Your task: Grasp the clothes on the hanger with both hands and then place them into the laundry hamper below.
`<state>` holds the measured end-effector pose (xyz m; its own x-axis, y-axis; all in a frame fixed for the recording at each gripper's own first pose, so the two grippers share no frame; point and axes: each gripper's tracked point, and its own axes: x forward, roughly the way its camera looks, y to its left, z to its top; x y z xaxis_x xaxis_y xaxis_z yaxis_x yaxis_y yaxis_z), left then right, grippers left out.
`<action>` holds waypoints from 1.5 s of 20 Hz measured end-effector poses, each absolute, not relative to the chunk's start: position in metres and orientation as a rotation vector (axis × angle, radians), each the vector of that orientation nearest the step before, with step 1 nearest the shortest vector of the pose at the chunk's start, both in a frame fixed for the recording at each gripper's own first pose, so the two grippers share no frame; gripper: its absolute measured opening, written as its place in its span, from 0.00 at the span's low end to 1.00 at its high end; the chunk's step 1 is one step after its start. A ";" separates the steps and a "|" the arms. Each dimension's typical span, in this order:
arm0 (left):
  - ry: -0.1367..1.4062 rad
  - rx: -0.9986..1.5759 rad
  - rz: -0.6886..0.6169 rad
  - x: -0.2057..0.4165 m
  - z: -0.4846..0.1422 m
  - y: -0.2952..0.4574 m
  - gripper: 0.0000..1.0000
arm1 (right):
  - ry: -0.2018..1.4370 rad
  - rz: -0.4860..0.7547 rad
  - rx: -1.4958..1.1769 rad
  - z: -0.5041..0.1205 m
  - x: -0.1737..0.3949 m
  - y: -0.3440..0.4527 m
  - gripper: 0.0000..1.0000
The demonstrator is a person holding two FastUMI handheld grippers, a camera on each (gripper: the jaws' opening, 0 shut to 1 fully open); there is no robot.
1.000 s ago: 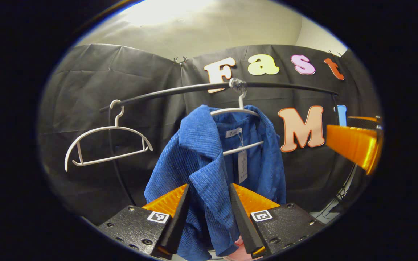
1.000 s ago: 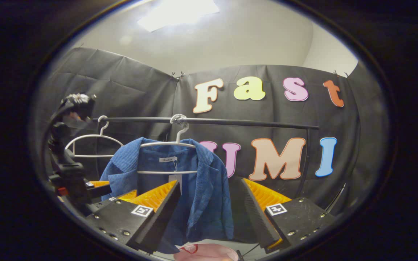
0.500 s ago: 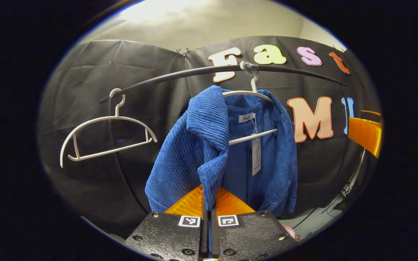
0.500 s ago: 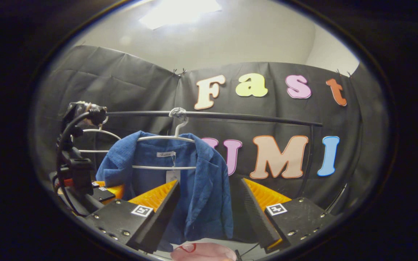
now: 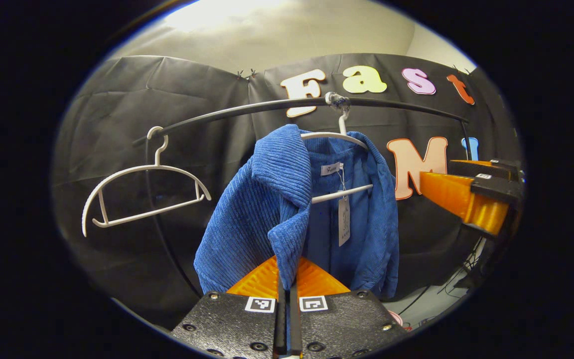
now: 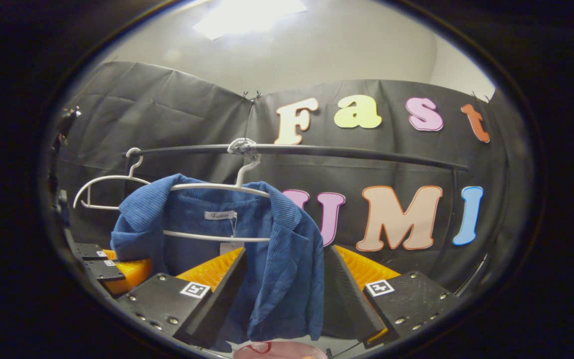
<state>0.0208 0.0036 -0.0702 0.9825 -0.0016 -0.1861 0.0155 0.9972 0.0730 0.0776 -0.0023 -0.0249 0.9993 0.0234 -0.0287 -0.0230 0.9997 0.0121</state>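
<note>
A blue corduroy jacket [image 5: 247,214] hangs on a white hanger [image 5: 334,135] from a black rail [image 5: 267,105]. In the left gripper view my left gripper [image 5: 287,269] is shut on the lower edge of the jacket's left lapel. My right gripper [image 5: 469,194] shows side-on at the right edge there. In the right gripper view the jacket [image 6: 277,284] hangs with its right front panel between the spread fingers of my open right gripper [image 6: 285,254]. The left gripper [image 6: 115,267] shows low at the left. A pink hamper rim [image 6: 277,351] peeks out below the jacket.
An empty white hanger [image 5: 142,194] hangs at the left end of the rail, also seen as the empty hanger [image 6: 102,184] in the right gripper view. The rail [image 6: 342,151] curves down at both ends. Cables lie on the floor at the lower right [image 5: 459,284].
The left gripper shut on the jacket's lapel and keeps its hold. The right gripper has moved in, so the jacket's right front now hangs between its open fingers.
</note>
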 end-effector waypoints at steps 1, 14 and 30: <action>0.186 0.074 -0.010 0.020 -0.069 0.004 0.03 | 0.031 0.027 0.005 -0.029 0.086 0.001 0.98; 0.175 0.097 -0.013 0.016 -0.061 0.009 0.04 | 0.202 -0.038 0.024 -0.115 0.169 0.008 0.76; 0.099 0.057 0.110 0.004 -0.015 0.063 0.04 | 0.234 -0.171 -0.037 -0.125 0.187 -0.050 0.07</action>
<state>0.0035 0.0634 -0.0152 0.9890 0.1125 -0.0958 -0.1068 0.9923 0.0627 0.1875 -0.0497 -0.1255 0.9584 -0.1727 -0.2272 0.1641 0.9848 -0.0561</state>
